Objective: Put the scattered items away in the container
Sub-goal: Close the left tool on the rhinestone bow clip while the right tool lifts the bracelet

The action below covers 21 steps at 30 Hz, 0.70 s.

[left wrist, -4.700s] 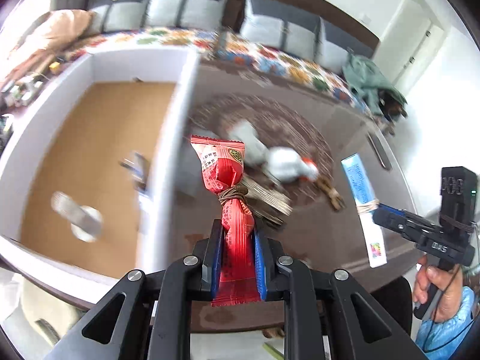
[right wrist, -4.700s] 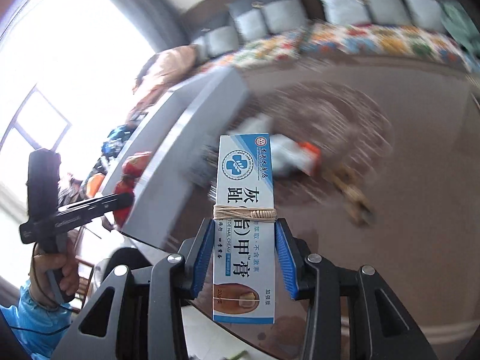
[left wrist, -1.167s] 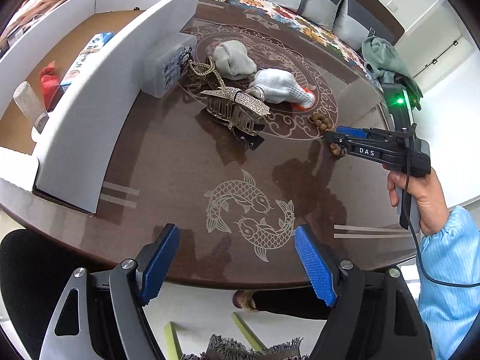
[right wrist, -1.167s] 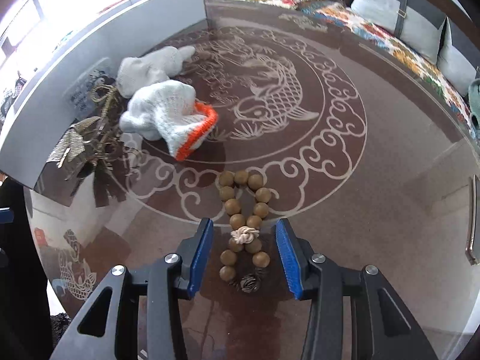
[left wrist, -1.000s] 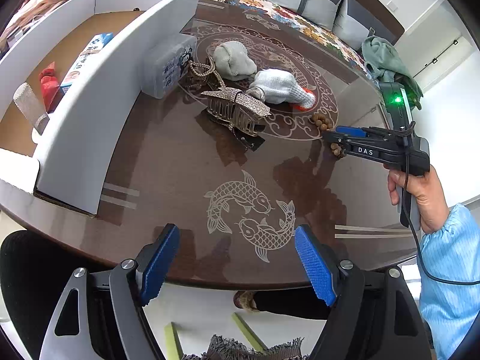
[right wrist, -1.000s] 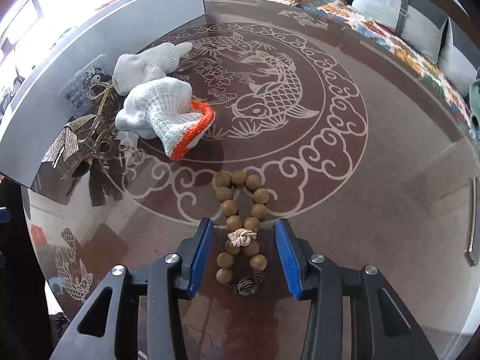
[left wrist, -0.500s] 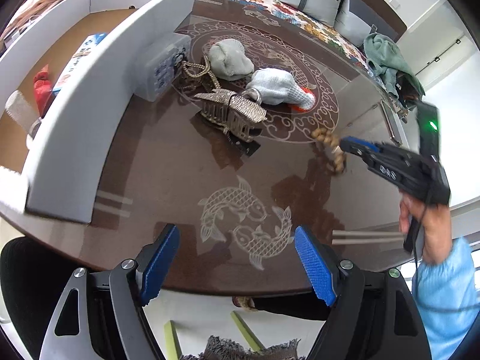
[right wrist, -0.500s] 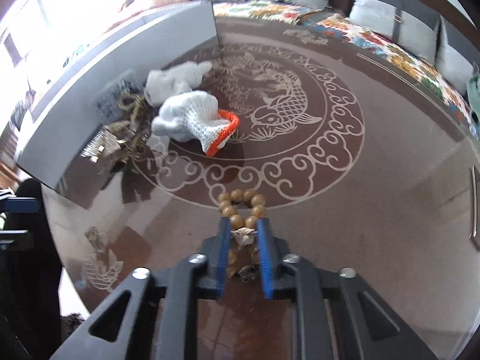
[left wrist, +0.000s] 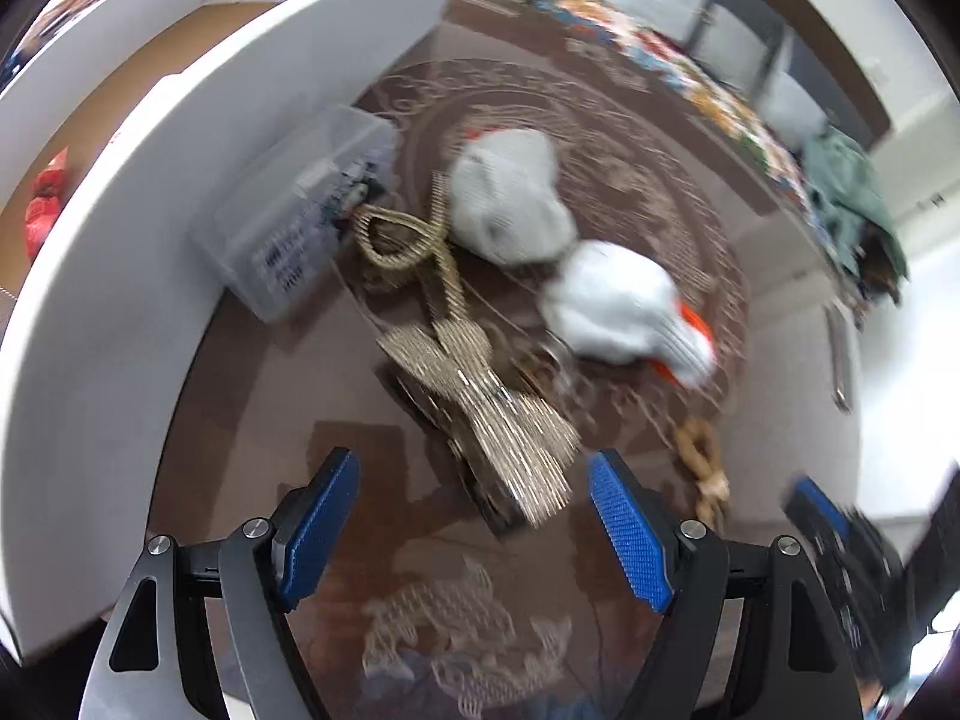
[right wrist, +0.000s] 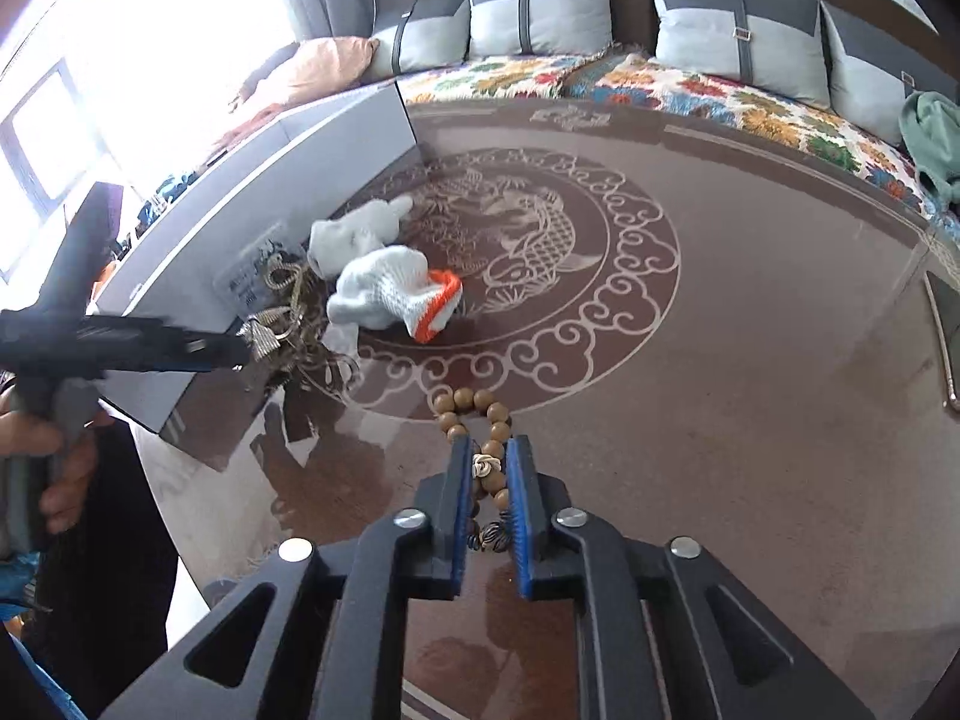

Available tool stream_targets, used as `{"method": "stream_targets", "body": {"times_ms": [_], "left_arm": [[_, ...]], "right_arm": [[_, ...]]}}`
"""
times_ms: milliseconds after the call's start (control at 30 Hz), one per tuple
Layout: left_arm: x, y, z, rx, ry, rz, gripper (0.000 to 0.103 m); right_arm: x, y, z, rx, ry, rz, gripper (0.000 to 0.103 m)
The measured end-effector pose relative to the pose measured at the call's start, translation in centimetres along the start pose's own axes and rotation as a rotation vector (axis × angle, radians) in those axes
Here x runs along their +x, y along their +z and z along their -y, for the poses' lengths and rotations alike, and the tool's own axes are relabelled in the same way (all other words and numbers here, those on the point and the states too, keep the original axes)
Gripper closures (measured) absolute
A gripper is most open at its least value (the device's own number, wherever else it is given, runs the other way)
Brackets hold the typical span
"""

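My right gripper [right wrist: 487,468] has a wooden bead bracelet [right wrist: 474,408] pinched between its blue pads, lifted off the brown table; its jaws are opening slightly. In the blurred left wrist view the bracelet [left wrist: 702,462] hangs from that gripper [left wrist: 810,498]. My left gripper [left wrist: 477,525] is open and hovers just short of a gold rhinestone hair clip [left wrist: 480,414], with nothing between its pads. The white cardboard box [left wrist: 120,240] stands to the left with a red snack packet [left wrist: 42,204] inside. Two white gloves [left wrist: 510,198] [left wrist: 612,300] lie beyond the clip.
A clear plastic case [left wrist: 300,228] and a gold chain [left wrist: 396,240] lie against the box wall [right wrist: 270,168]. A hand [right wrist: 54,468] holds the left gripper [right wrist: 228,351] at the table's curved edge. A sofa [right wrist: 540,18] with cushions and a green cloth [right wrist: 936,138] lines the far side.
My right gripper shut on the bead bracelet and lifted it off the table. My left gripper, still open, moved in over the table toward the hair clip.
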State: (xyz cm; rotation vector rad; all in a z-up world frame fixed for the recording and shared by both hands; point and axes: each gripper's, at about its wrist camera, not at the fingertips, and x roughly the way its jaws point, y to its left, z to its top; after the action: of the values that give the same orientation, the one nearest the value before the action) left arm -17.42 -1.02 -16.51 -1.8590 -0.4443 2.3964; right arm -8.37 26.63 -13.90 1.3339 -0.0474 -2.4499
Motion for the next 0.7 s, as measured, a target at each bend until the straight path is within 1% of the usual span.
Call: {"method": "stream_targets", "body": {"times_ms": [33, 67, 100, 167, 200, 233, 267, 300, 467, 533, 600, 633, 667, 700], "left_arm": [[0.5, 0.3, 0.1, 0.004, 0.016, -0.007, 0.025], [1.0, 0.5, 0.3, 0.008, 0.033, -0.013, 0.025], [1.5, 0.8, 0.4, 0.012, 0.049, -0.020, 0.025], [2.0, 1.0, 0.8, 0.036, 0.058, -0.014, 0.025], [2.1, 1.1, 0.9, 0.048, 0.048, 0.003, 0.029], [2.1, 1.1, 0.9, 0.053, 0.025, 0.022, 0.043], [2.1, 1.1, 0.9, 0.060, 0.008, 0.023, 0.045], [2.2, 1.1, 1.0, 0.072, 0.003, 0.015, 0.053], [1.7, 0.0, 0.8, 0.146, -0.055, -0.012, 0.053], [1.3, -0.8, 0.7, 0.176, -0.080, -0.016, 0.053], [0.5, -2.0, 0.7, 0.204, -0.095, -0.004, 0.053], [0.1, -2.5, 0.7, 0.215, -0.099, 0.002, 0.053], [-0.2, -3.0, 0.7, 0.225, -0.102, 0.006, 0.053], [-0.5, -3.5, 0.7, 0.232, -0.108, 0.011, 0.053]], "right_arm": [[-0.2, 0.0, -0.1, 0.002, -0.005, 0.003, 0.070], [-0.3, 0.1, -0.1, 0.006, -0.001, 0.006, 0.067], [-0.5, 0.1, -0.2, 0.010, 0.002, 0.009, 0.065], [-0.6, 0.2, -0.3, 0.020, 0.010, 0.011, 0.065], [-0.6, 0.3, -0.3, 0.021, 0.008, 0.007, 0.065], [-0.5, 0.3, -0.4, 0.019, 0.000, 0.001, 0.065], [-0.3, 0.3, -0.5, 0.016, -0.009, -0.006, 0.065], [-0.2, 0.3, -0.6, 0.011, -0.019, -0.013, 0.065], [-0.3, 0.0, -0.5, 0.014, -0.052, -0.025, 0.065], [-0.4, 0.1, -0.2, 0.024, -0.082, -0.030, 0.065], [-0.1, 0.1, -0.1, 0.003, -0.070, -0.042, 0.065], [0.2, 0.0, -0.2, -0.016, -0.042, -0.060, 0.064], [0.7, -0.1, -0.2, -0.025, 0.004, -0.082, 0.064], [1.2, -0.2, -0.3, -0.033, 0.049, -0.104, 0.059]]}}
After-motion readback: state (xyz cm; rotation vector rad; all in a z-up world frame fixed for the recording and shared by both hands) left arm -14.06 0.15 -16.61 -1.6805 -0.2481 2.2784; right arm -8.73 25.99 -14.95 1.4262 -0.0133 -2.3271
